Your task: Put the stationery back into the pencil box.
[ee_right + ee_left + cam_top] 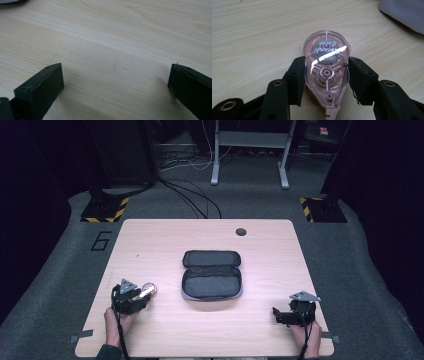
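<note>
Pink correction tape dispenser (325, 72) sits flat on the wooden table (150, 235) near its left front edge, and the left gripper (145, 292) has it pinched, one black pad on each side of the clear casing. Over on the right, the right gripper (276, 314) rests low near the table's front right corner, jaws spread wide over bare wood with nothing between them. Centre of the table, a dark pencil case (212, 274) lies unzipped and open, well apart from both grippers.
</note>
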